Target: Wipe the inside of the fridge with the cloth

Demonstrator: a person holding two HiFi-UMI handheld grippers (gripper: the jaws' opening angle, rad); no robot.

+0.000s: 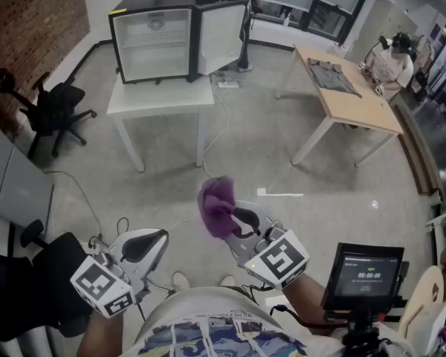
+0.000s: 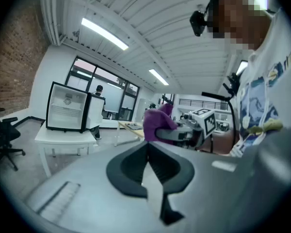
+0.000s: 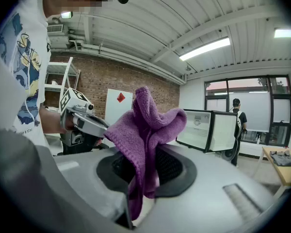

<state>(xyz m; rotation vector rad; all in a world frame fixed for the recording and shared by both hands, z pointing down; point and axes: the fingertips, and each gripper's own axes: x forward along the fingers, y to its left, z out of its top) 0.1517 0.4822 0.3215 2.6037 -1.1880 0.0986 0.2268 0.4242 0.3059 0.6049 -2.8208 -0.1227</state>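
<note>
Fridge [image 1: 152, 43] stands at the far left on a white table [image 1: 163, 97]. Its door [image 1: 221, 34] is swung open to the right and the pale interior faces the person; it looks empty apart from a shelf. Nearer, at lower left, the left gripper [image 2: 146, 165] has its jaws pressed together with nothing between them. Just right of it, the right gripper [image 3: 144, 169] is clamped on the cloth [image 3: 148, 125], a purple one that bunches up above the jaws, with a tail hanging below them. Further right are a wooden table [image 1: 357, 103] and, low down, a screen [image 1: 366, 274], neither part of the job.

Judging by this, the cloth is in hand but wiping has not begun: the fridge is well apart from both grippers, across open floor. The step in hand is the approach. The next move calls for walking up to the white table. Then the right gripper must reach into the open compartment so that the bunched cloth, not the jaws, meets a wall or the shelf.
</note>
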